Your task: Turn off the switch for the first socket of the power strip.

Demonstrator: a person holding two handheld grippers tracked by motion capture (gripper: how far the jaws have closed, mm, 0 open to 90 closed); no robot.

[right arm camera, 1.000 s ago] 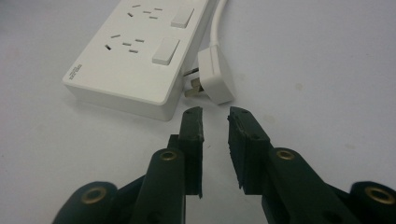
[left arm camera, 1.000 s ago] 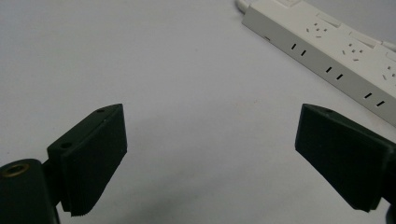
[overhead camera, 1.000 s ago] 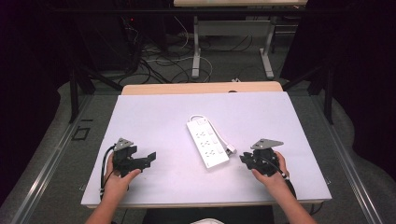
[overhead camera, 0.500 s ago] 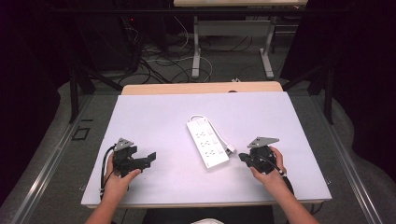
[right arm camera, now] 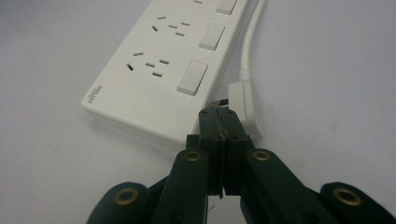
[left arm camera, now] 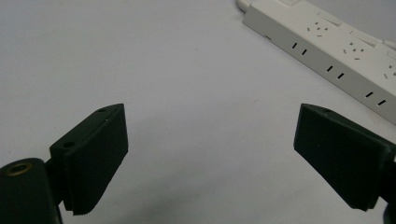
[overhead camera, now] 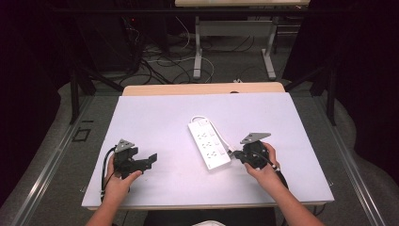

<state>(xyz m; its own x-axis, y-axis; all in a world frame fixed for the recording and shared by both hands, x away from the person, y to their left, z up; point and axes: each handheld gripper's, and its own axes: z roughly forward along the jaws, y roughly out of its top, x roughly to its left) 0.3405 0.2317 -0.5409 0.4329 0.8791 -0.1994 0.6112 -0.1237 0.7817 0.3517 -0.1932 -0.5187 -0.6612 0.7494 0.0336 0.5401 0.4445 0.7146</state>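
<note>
1. Since a second ago, the right gripper (overhead camera: 236, 154) has crept a little leftward over the table (overhead camera: 155, 117), and its tips now sit at the near right corner of the power strip (overhead camera: 209, 143).
2. While that hand moved, the left gripper (overhead camera: 151, 159) stayed where it was at the near left, well apart from the strip. Its jaws are spread wide over bare table in the left gripper view, holding nothing, with the strip's side (left arm camera: 327, 51) ahead of them to the right.
3. The strip itself has not shifted. It lies flat near the table's middle, running from far left to near right, with its white cable (right arm camera: 250, 42) looping back along its right side.
4. In the right gripper view, the right gripper's (right arm camera: 223, 114) jaws are pressed together, and their tips meet the metal pin of the white plug (right arm camera: 243, 100) that lies just beside the strip's near end. I cannot tell whether the pin is nipped between them or merely touched.
5. Judging by this, the work is only beginning. The approach to the plug looks finished, and the next move calls for a sure hold on it, perhaps with the left gripper brought in to steady the strip.
</note>
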